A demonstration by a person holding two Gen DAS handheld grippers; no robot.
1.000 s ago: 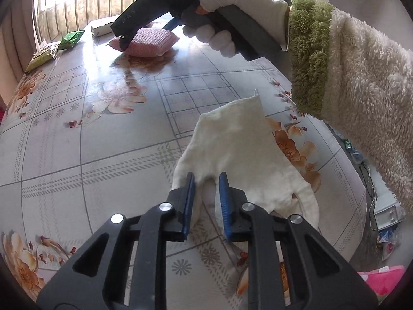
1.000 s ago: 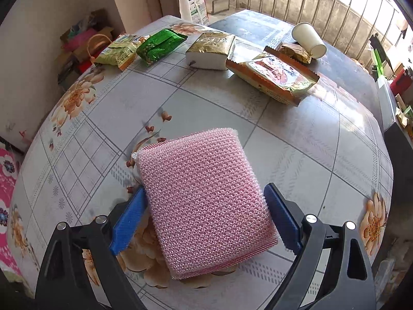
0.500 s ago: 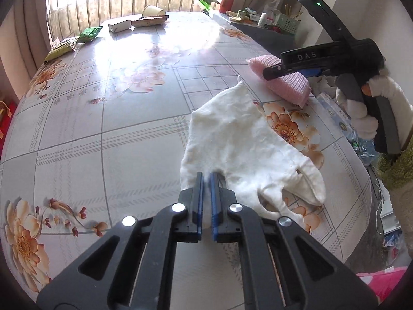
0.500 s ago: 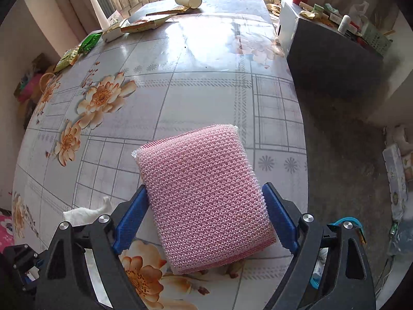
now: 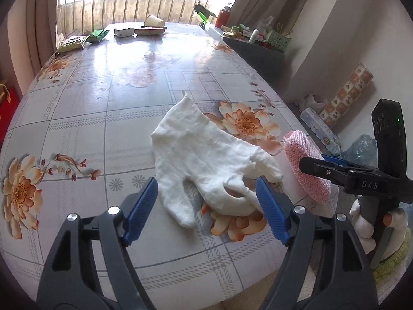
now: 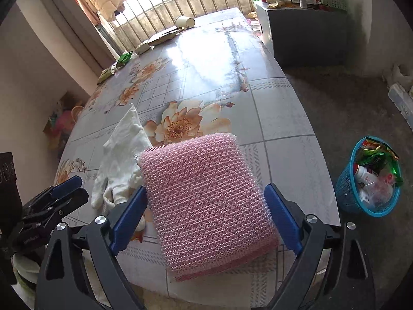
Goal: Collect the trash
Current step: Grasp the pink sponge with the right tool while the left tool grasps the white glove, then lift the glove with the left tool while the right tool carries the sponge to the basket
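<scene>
A white cloth glove (image 5: pixel 204 155) lies flat on the floral table (image 5: pixel 103 103) near its front edge; it also shows in the right wrist view (image 6: pixel 124 155). My left gripper (image 5: pixel 206 201) is open and empty, its blue pads just short of the glove's fingers. My right gripper (image 6: pixel 206 214) is shut on a pink mesh scrubbing sponge (image 6: pixel 206 201), held above the table's front right edge. The sponge (image 5: pixel 304 170) and right gripper (image 5: pixel 322 165) show at the right of the left wrist view.
Snack wrappers (image 5: pixel 74 42), a small box (image 5: pixel 124 31), a packet and a tipped paper cup (image 5: pixel 153 21) lie at the table's far end. A blue basket (image 6: pixel 369 180) with trash stands on the floor right of the table. A cluttered dark cabinet (image 6: pixel 304 31) stands beyond.
My left gripper let go of the glove, opened wide and drew back. My right gripper carried the pink sponge from the far end to the near right edge.
</scene>
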